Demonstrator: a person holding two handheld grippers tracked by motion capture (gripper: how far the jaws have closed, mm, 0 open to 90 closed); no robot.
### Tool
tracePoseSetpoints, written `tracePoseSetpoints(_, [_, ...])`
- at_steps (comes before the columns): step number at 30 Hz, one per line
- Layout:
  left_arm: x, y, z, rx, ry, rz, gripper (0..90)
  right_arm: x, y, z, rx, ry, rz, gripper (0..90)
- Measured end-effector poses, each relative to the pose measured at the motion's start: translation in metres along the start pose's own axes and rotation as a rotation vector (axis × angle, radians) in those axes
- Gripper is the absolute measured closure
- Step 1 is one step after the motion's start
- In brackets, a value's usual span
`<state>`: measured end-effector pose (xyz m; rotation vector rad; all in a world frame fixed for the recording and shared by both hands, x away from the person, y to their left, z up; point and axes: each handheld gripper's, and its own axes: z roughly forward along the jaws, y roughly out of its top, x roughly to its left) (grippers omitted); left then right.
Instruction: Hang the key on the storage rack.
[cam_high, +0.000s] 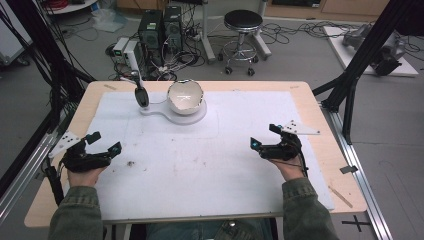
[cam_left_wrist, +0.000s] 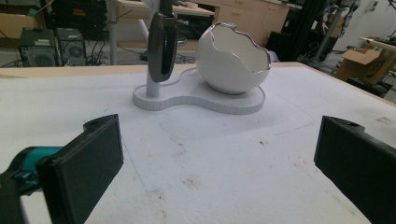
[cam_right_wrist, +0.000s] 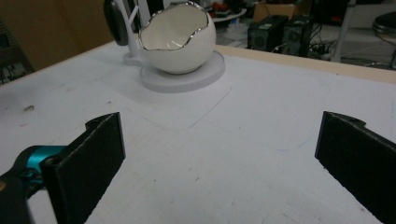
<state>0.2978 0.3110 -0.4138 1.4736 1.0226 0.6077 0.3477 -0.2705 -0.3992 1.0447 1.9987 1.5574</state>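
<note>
My left gripper (cam_high: 102, 144) rests spread wide and empty, well short of the dark handle (cam_high: 142, 94) standing upright beside the eggshell bowl (cam_high: 185, 96) on their white stand (cam_high: 192, 115); its top end is cropped, so I'd approach level. My right gripper (cam_high: 263, 136) is equally spread.

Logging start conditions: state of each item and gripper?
left gripper: open, holding nothing
right gripper: open, holding nothing
eggshell-shaped bowl: upright on its white base, looks empty
white base: flat on the mat
dark utensil: upright on the base's post
</note>
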Motion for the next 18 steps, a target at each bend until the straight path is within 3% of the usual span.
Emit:
tracePoseSetpoints(12, [-0.003, -0.001, -0.002, 0.01, 0.0, 0.009, 1.7, -0.002, -0.016, -0.012, -0.04, -0.014, 0.031, 0.5])
tracePoseSetpoints(18, [-0.003, -0.002, 0.0, 0.016, -0.004, 0.012, 1.7, -0.002, -0.02, -0.01, -0.004, -0.029, 0.03, 0.5])
